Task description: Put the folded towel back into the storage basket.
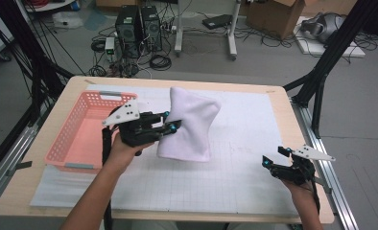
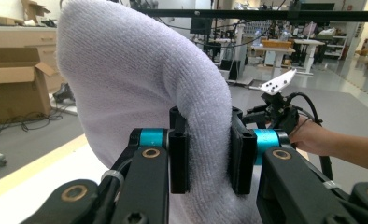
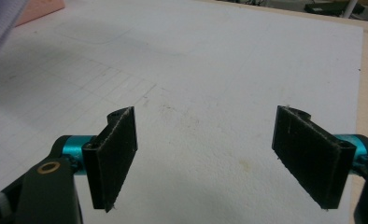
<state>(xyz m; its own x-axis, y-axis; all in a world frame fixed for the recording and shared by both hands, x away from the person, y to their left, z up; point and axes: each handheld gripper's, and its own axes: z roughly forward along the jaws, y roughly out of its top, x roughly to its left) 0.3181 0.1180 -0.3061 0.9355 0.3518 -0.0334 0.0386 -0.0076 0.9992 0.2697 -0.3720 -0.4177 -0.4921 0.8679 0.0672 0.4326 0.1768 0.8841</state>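
A white folded towel (image 1: 189, 124) hangs above the middle of the table, lifted off the white gridded mat (image 1: 254, 139). My left gripper (image 1: 170, 122) is shut on the towel's left edge; in the left gripper view the thick white cloth (image 2: 145, 93) is pinched between both black pads (image 2: 179, 161). My right gripper (image 1: 275, 157) rests near the table's front right corner. Its jaws stand wide open over the bare mat (image 3: 205, 70), with nothing between the pads (image 3: 114, 154).
A pink plastic basket (image 1: 64, 143) stands at the left of the table, just beside my left hand. The wooden table edge (image 1: 292, 110) runs along the right. Computers, cables and cardboard boxes lie on the floor beyond the far edge.
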